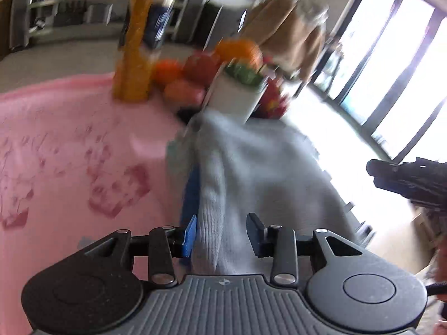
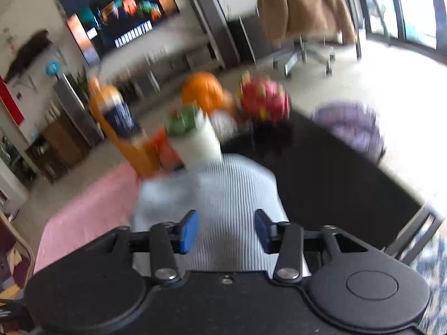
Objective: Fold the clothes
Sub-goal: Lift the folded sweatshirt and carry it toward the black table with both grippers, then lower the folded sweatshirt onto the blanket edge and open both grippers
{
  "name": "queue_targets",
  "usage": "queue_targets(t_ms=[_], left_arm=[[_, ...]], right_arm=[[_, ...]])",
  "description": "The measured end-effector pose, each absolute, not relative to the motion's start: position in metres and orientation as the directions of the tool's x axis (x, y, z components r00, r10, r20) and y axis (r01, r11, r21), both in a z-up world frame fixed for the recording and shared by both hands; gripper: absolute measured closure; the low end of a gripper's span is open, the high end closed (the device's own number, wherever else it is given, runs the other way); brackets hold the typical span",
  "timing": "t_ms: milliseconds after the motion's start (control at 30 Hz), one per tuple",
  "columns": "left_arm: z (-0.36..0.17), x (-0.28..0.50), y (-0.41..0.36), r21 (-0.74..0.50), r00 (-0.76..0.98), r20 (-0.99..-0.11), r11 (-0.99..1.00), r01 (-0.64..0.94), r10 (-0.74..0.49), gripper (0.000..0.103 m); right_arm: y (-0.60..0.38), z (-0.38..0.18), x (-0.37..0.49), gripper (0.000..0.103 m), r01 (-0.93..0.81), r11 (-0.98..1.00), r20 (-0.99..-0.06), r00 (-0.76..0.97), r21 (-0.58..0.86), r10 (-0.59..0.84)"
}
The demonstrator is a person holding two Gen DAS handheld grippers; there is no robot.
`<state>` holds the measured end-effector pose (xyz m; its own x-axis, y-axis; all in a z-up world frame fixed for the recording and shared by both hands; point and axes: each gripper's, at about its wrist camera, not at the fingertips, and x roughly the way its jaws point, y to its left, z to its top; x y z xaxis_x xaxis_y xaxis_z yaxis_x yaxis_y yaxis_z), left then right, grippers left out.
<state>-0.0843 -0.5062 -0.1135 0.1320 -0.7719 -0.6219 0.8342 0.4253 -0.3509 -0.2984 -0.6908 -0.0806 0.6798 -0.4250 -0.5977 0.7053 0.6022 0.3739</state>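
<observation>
A pale, ribbed knit garment (image 1: pixel 265 167) lies bunched on the table, partly over a pink cloth (image 1: pixel 69 153). In the left wrist view a raised fold of it runs between the jaws of my left gripper (image 1: pixel 223 236). The fold rests against the left pad, and a gap is left before the right pad. My right gripper (image 2: pixel 226 231) hovers over the same garment (image 2: pixel 223 195). Its blue pads stand apart and flat ribbed fabric shows between them, unpinched. The right gripper's black body (image 1: pixel 405 178) also shows at the right edge of the left wrist view.
Behind the garment stand an orange juice bottle (image 1: pixel 137 55), a white box (image 1: pixel 237 95) with green items, oranges (image 2: pixel 202 90) and a dragon fruit (image 2: pixel 264 102). A blue strip (image 1: pixel 192 189) shows under the garment. Further right are the dark tabletop (image 2: pixel 335 181), a purple bundle (image 2: pixel 349 128) and a chair with a brown coat (image 2: pixel 301 8).
</observation>
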Motion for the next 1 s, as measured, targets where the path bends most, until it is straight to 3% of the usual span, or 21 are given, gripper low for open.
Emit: queue_targets(t_ms=[33, 133, 267, 433, 600, 800, 900, 1000], left_arm=[[-0.105, -0.084, -0.512, -0.348, 0.148, -0.605, 0.426, 0.835, -0.783, 0.066], [-0.093, -0.082, -0.549, -0.284, 0.23, -0.608, 0.479, 0.831, -0.76, 0.066], [-0.116, -0.07, -0.602, -0.186, 0.353, -0.667, 0.605, 0.774, -0.657, 0.067], [-0.154, -0.057, -0.616, -0.155, 0.437, -0.695, 0.713, 0.684, -0.571, 0.054], [-0.177, -0.043, -0.604, -0.151, 0.459, -0.691, 0.732, 0.664, -0.558, 0.045], [-0.168, -0.037, -0.597, -0.154, 0.41, -0.718, 0.704, 0.694, -0.562, 0.041], [-0.141, -0.041, -0.582, -0.183, 0.365, -0.722, 0.67, 0.719, -0.589, 0.045], [-0.111, -0.05, -0.562, -0.191, 0.319, -0.738, 0.637, 0.747, -0.595, 0.042]], right_arm=[[-0.693, -0.074, -0.3, 0.057, 0.701, 0.605, -0.575, 0.69, 0.378, -0.44], [-0.708, -0.073, -0.288, 0.073, 0.701, 0.586, -0.555, 0.699, 0.406, -0.451], [-0.735, -0.103, -0.254, 0.074, 0.727, 0.533, -0.581, 0.678, 0.434, -0.451], [-0.753, -0.137, -0.215, 0.074, 0.778, 0.523, -0.623, 0.609, 0.348, -0.491], [-0.759, -0.162, -0.182, 0.073, 0.785, 0.548, -0.696, 0.565, 0.288, -0.444], [-0.747, -0.16, -0.18, 0.073, 0.778, 0.584, -0.683, 0.557, 0.231, -0.473], [-0.739, -0.133, -0.202, 0.069, 0.753, 0.583, -0.648, 0.613, 0.305, -0.452], [-0.721, -0.089, -0.23, 0.054, 0.699, 0.605, -0.598, 0.685, 0.38, -0.416]])
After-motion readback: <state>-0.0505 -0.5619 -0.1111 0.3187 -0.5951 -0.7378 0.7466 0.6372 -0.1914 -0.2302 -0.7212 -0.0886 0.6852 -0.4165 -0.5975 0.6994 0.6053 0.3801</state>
